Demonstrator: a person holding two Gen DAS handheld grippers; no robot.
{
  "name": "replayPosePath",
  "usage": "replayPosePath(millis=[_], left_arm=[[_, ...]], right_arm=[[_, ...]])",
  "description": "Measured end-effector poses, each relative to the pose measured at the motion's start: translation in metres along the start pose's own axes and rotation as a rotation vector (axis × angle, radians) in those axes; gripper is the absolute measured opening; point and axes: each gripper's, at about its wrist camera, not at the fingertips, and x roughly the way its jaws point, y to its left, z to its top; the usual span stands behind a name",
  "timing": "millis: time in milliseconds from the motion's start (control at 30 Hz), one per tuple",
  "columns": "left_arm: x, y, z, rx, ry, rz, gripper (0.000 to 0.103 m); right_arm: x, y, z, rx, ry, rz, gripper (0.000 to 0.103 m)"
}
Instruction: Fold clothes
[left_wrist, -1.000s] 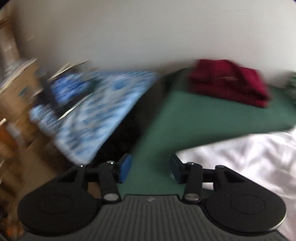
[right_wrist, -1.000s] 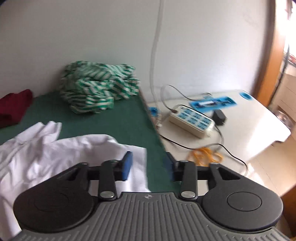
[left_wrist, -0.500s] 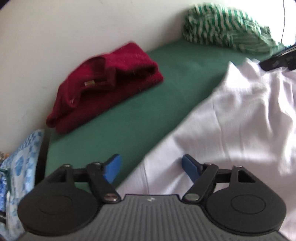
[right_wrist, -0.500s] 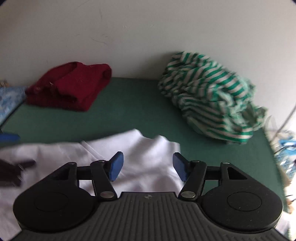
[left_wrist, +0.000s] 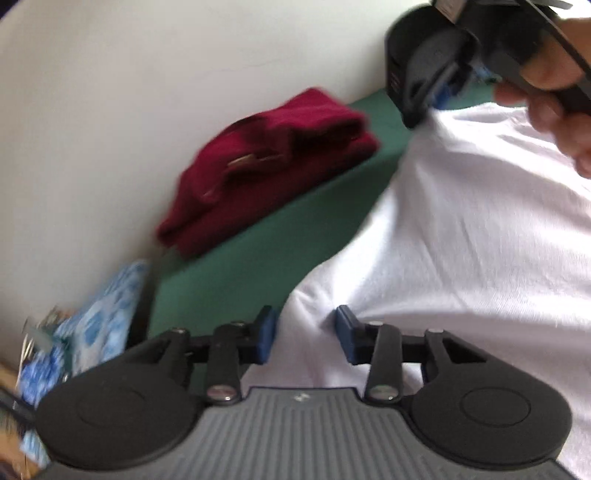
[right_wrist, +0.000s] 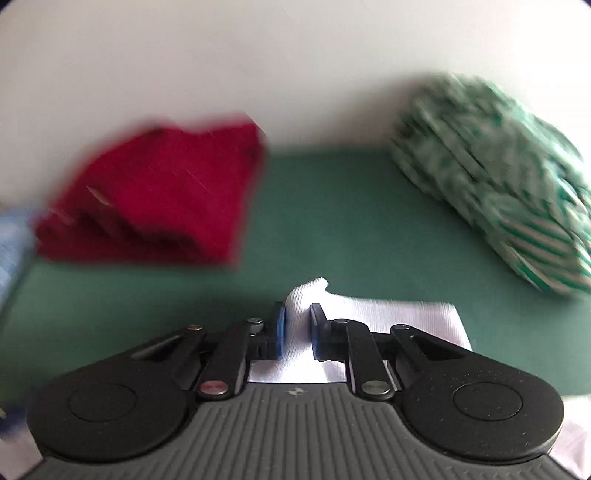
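The left claw (left_wrist: 304, 334) is closing, a corner of the white garment (left_wrist: 480, 229) between its pads, not visibly pinched. The right claw (right_wrist: 297, 330) closes on another bunched edge, likely so both can lift it off the green tabletop (right_wrist: 332, 221).
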Motion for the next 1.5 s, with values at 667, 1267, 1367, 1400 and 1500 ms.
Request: replayPosePath(millis=[667,1267,1367,1400,1500], left_arm=[[-0.050,0.057,-0.075,-0.226,0.034,-0.091,0.060],[-0.053,0.066,-0.053,-0.118,0.004,-0.060,0.061],[-0.045,0.048,-0.049,-0.083,0.022,-0.046,0.064],[-0.043,0.042,-0.048,-0.072,0.029,-0.042,0.064],[-0.037,0.034,-0.052,-0.056,0.042,-0.015,0.066]], right_arm=[[-0.164,-0.223,-0.146,0.013,0.047,-0.368,0.071],[-0.198,-0.246,-0.135,0.069,-0.056,-0.507,0.065],[-0.164,-0.245,-0.111,0.033,-0.037,-0.512,0.065],[-0.153,-0.251,-0.105,0.058,-0.029,-0.521,0.065],[-0.123,-0.286,-0.095,0.263,0.065,-0.387,0.051]])
